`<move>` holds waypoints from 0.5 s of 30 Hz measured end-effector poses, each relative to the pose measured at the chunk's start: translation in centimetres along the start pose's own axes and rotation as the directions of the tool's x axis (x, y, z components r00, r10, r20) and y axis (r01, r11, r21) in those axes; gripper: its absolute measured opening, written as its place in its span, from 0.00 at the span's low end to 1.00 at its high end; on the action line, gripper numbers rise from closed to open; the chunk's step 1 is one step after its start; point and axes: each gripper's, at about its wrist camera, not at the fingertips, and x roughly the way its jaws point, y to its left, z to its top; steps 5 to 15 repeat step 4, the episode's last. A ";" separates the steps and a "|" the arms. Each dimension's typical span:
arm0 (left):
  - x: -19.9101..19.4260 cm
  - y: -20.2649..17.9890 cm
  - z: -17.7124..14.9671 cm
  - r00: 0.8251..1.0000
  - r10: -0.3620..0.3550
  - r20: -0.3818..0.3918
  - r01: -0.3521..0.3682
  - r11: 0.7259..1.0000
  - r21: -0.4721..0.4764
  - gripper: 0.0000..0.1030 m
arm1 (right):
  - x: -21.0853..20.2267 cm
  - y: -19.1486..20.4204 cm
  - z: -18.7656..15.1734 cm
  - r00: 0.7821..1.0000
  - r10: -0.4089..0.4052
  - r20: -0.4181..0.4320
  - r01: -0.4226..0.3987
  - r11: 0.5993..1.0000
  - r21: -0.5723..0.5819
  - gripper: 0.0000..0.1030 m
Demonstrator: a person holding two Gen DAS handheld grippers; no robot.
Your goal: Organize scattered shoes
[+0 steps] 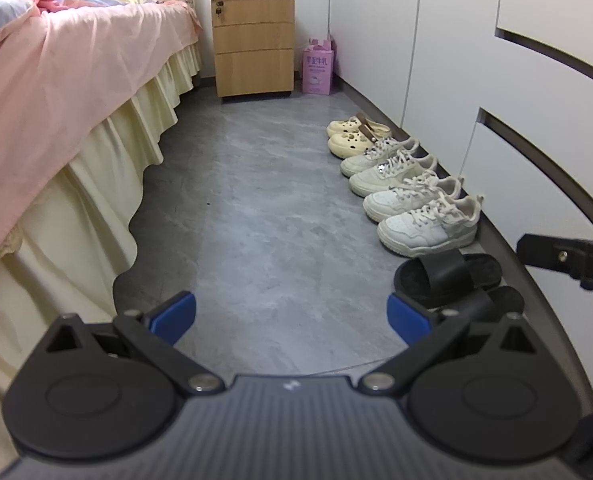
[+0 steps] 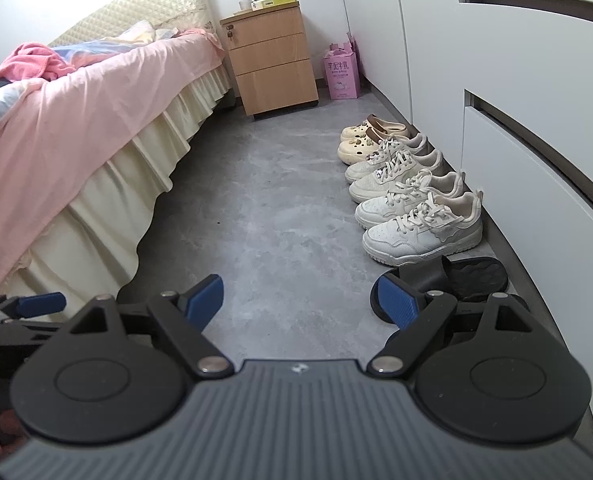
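Shoes stand in a row along the white cabinet wall on the right: cream clogs (image 1: 352, 138) (image 2: 360, 142), a pair of beige sneakers (image 1: 388, 162) (image 2: 392, 168), a pair of white sneakers (image 1: 424, 216) (image 2: 420, 224), and black slides (image 1: 448, 276) (image 2: 456, 280) nearest me. My left gripper (image 1: 292, 316) is open and empty over the grey floor, its right finger just in front of the slides. My right gripper (image 2: 300, 304) is open and empty, its right finger overlapping the slides' toe end in view. Part of the right gripper shows at the left wrist view's right edge (image 1: 568, 260).
A bed with a pink sheet and cream skirt (image 1: 56, 120) (image 2: 76, 128) runs along the left. A wooden drawer unit (image 1: 252, 40) (image 2: 270, 60) and a pink carton (image 1: 318, 68) (image 2: 341, 76) stand at the far end. Grey floor (image 1: 256, 200) lies between bed and shoes.
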 end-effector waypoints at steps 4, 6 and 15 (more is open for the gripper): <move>0.0 0.0 0.0 1.000 0.001 0.002 -0.002 1.000 0.004 1.00 | 0.0 -0.1 0.0 1.000 0.001 -0.001 -0.001 1.000 0.006 0.84; 0.0 0.0 0.0 1.000 0.001 0.002 -0.002 1.000 0.004 1.00 | 0.0 -0.1 0.0 1.000 0.001 -0.001 -0.001 1.000 0.006 0.84; 0.0 0.0 0.0 1.000 0.001 0.002 -0.002 1.000 0.004 1.00 | 0.0 -0.1 0.0 1.000 0.001 -0.001 -0.001 1.000 0.006 0.84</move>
